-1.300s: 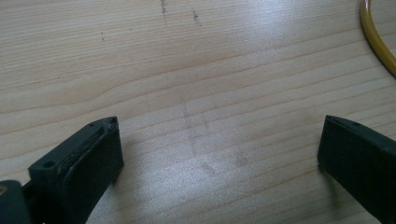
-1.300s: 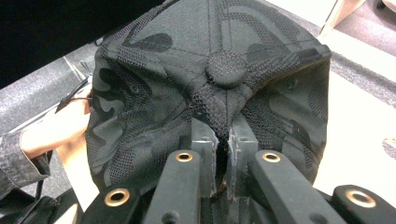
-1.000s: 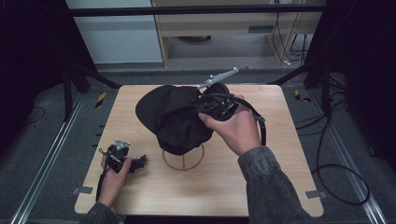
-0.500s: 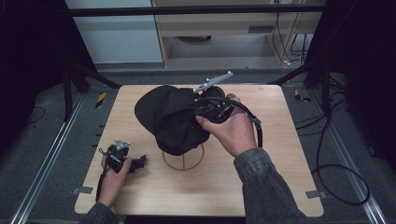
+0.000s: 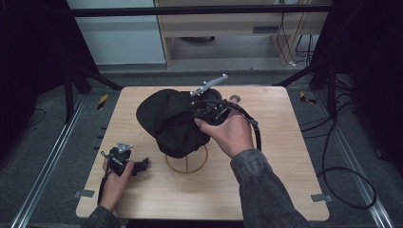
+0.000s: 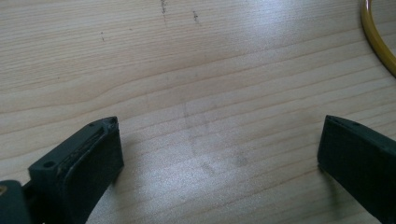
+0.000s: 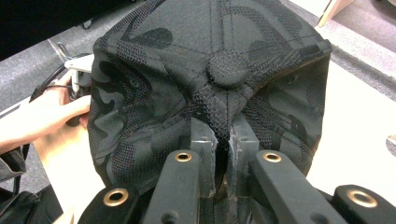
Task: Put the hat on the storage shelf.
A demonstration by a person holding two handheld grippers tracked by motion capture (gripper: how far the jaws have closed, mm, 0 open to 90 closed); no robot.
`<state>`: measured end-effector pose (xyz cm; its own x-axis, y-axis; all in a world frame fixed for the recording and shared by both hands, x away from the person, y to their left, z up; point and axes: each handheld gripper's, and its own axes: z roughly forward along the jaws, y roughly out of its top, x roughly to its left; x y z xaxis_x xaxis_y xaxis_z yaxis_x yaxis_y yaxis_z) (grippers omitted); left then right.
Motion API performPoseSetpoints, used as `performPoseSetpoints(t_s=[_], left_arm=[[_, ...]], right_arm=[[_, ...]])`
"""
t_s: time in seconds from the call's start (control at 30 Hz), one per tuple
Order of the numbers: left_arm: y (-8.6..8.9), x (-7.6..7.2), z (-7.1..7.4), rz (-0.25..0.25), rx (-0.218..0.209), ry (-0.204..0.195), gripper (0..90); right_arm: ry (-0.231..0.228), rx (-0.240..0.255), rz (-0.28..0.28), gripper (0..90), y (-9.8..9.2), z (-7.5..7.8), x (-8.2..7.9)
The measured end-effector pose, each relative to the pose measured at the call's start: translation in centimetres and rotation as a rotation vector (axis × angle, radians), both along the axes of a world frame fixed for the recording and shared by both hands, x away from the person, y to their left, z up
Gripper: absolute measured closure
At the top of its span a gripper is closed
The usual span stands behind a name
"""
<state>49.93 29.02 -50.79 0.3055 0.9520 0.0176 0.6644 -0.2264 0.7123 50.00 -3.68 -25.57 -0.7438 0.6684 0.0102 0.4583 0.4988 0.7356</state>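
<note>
Your right gripper (image 5: 202,113) has carried the black cap (image 5: 168,121) slightly toward the table's left.
It pinches the cap's crown above the yellow ring stand (image 5: 187,161); your left gripper (image 5: 138,165) rests released on the table (image 5: 285,156).

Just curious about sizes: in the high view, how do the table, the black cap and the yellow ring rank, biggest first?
1. table
2. black cap
3. yellow ring, partly hidden under the cap, so its full size is unsure.

No readable text, label or brand (cap fabric plain camouflage).
</note>
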Motion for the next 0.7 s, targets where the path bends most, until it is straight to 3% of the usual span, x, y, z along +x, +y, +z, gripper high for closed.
performPoseSetpoints(t_s=[0.7], left_arm=[[0.0,0.0,0.0,0.0,0.0,0.0,0.0]], right_arm=[[0.007,-0.004,-0.007,82.1,0.57,-0.5,0.93]])
